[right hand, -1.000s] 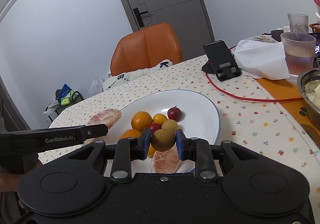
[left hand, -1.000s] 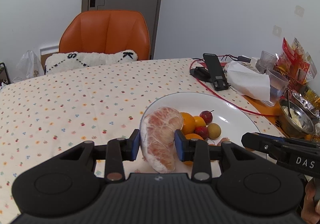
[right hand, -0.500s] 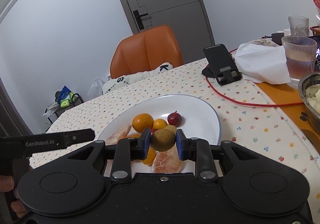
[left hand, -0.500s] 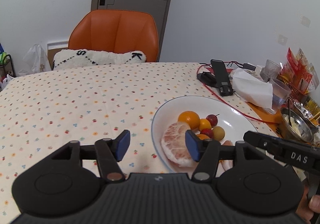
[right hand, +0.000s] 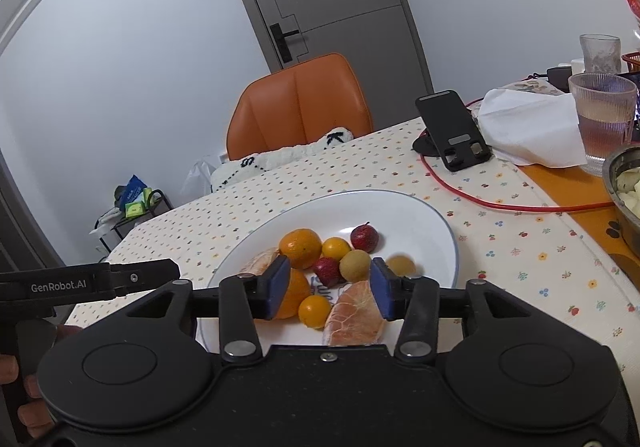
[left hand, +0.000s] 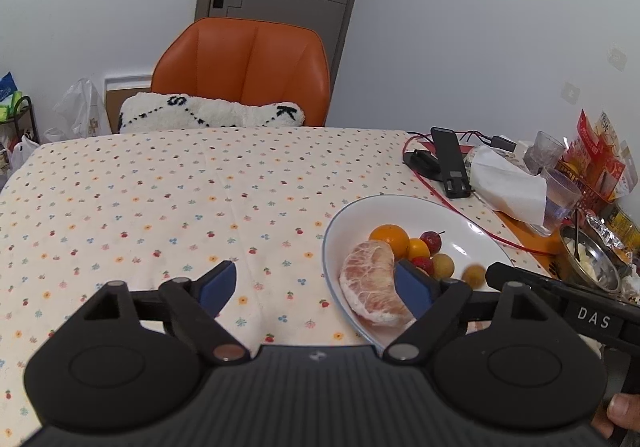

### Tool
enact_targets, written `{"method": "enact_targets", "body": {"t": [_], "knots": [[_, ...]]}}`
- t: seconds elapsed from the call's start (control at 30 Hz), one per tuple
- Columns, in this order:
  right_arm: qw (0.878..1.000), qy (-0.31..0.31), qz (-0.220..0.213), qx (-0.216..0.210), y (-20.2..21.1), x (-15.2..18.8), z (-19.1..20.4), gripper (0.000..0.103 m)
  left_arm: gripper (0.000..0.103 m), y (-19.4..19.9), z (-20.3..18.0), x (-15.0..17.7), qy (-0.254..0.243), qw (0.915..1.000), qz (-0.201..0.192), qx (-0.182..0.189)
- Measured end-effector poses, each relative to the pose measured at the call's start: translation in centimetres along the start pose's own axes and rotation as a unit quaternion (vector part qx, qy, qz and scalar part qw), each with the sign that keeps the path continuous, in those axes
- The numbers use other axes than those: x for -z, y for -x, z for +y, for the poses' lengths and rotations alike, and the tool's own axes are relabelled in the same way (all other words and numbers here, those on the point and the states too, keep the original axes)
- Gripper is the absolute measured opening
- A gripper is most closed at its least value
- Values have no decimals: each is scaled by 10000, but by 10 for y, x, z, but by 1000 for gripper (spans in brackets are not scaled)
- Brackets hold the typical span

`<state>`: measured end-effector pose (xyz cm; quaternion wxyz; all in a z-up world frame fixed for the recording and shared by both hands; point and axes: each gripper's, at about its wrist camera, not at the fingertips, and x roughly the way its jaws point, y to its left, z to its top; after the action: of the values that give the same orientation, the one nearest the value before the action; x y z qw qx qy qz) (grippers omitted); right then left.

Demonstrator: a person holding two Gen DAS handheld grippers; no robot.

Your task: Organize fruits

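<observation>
2 grippers hang over the near edge of a white plate [right hand: 436, 223] on a flower-print tablecloth [left hand: 160, 199], both with fingers spread wide and gripping nothing. Between the right gripper [right hand: 330, 289] pads lie a peeled pomelo segment [right hand: 356, 313], a small orange [right hand: 314, 311] and a red fruit [right hand: 327, 270]; a blurred brown fruit [right hand: 401, 265] sits just right of them. The left gripper [left hand: 316, 289] straddles the plate's left rim, a big pomelo piece [left hand: 374, 293] beside its right pad. Farther back lie a large orange [left hand: 389, 238] and a phone stand [left hand: 452, 161].
</observation>
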<state>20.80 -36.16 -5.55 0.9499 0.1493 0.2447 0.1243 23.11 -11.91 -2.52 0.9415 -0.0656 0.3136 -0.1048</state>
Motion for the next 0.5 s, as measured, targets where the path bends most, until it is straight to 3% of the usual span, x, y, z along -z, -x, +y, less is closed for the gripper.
{"method": "enact_targets", "body": {"t": [0.5], "knots": [[9994,149,6,-320,8,1,20,69,94,31,24,7,273,9988,-136,-388]]}}
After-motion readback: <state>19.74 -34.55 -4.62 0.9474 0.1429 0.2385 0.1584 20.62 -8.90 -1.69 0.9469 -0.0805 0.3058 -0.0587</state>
